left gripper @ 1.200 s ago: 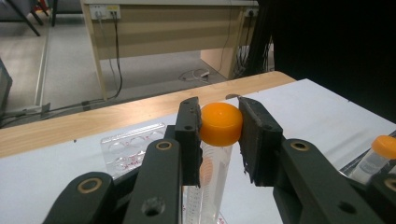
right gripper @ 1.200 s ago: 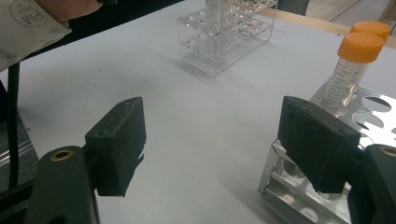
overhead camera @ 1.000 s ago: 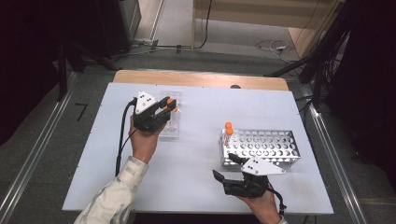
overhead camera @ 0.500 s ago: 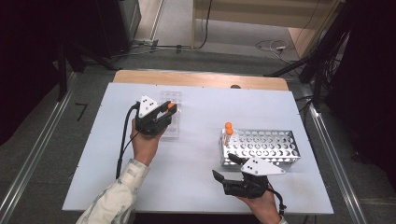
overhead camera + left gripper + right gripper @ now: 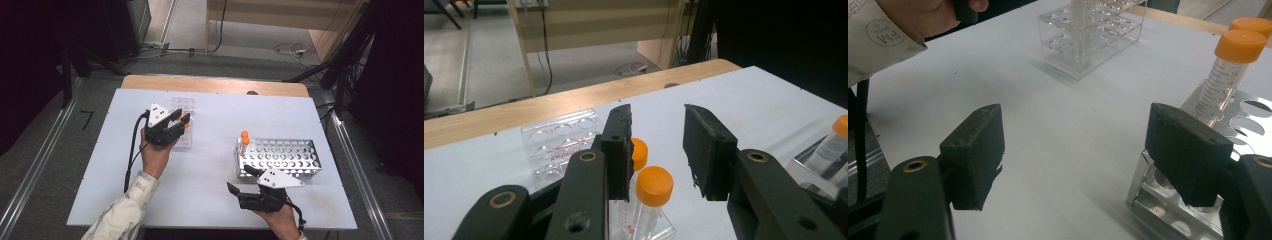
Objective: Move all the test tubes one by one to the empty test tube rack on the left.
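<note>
clear rack (image 5: 183,122) lies left on the table (image 5: 215,200); metal rack (image 5: 280,157) right, tubes (image 5: 244,142) in it.

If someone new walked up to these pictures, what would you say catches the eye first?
Most likely the orange-capped tubes standing in the clear plastic rack at the table's left, right beneath the left claw, whose jaws have just been opening with nothing pressed between them. Next, the metal rack on the right holds two more orange-capped tubes at its left end, with the open right claw beside it.
</note>
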Available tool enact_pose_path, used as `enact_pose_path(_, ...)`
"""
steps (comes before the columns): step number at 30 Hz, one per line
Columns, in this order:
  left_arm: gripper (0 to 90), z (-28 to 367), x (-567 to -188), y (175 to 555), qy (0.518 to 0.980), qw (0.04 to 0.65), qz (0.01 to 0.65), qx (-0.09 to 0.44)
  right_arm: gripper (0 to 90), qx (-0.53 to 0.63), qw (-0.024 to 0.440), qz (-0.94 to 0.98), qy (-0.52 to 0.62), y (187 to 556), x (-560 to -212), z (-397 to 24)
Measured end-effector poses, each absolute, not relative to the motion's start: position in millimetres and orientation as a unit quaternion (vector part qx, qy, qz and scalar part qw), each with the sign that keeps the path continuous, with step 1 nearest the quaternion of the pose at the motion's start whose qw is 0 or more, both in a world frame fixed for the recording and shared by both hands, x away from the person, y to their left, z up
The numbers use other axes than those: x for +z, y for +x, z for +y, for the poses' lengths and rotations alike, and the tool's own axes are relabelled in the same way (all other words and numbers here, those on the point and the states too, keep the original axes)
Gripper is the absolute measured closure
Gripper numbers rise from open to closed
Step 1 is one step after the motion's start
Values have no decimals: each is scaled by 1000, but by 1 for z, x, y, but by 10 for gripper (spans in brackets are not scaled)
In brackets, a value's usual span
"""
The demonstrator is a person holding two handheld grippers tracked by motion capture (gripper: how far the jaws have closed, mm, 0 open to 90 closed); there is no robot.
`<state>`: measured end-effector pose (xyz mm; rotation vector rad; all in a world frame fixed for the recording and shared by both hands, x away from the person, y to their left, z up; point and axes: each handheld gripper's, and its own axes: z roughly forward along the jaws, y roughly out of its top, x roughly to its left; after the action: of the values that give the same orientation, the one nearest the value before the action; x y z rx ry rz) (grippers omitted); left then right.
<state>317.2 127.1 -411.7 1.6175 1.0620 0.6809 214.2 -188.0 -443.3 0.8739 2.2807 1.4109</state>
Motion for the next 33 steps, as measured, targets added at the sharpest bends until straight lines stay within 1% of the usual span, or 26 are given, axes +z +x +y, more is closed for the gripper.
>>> enact_pose_path(3,624,127,-411,315,674,521,441,282,222,494,161,797,307,214,-443,-188)
enact_pose_path(5,595,127,-411,314,674,522,441,281,223,494,162,797,308,215,-443,-189)
enact_pose_path(10,433,127,-410,311,675,522,445,272,223,494,170,791,319,217,-444,-191)
enact_pose_path(13,368,126,-409,306,677,522,443,269,230,492,182,787,326,220,-444,-191)
enact_pose_path(17,300,126,-411,298,679,524,444,260,244,488,199,778,342,227,-445,-193)
enact_pose_path(21,260,128,-415,290,680,530,445,242,246,485,215,769,356,238,-445,-192)
enact_pose_path(24,227,129,-420,282,679,536,445,233,306,480,226,761,373,247,-445,-190)
enact_pose_path(26,215,128,-422,277,678,539,445,229,364,475,236,760,376,254,-446,-186)
enact_pose_path(30,214,126,-424,270,683,538,437,228,436,453,253,757,397,266,-449,-180)
enact_pose_path(33,214,127,-422,267,684,542,435,222,470,446,263,746,419,272,-450,-180)
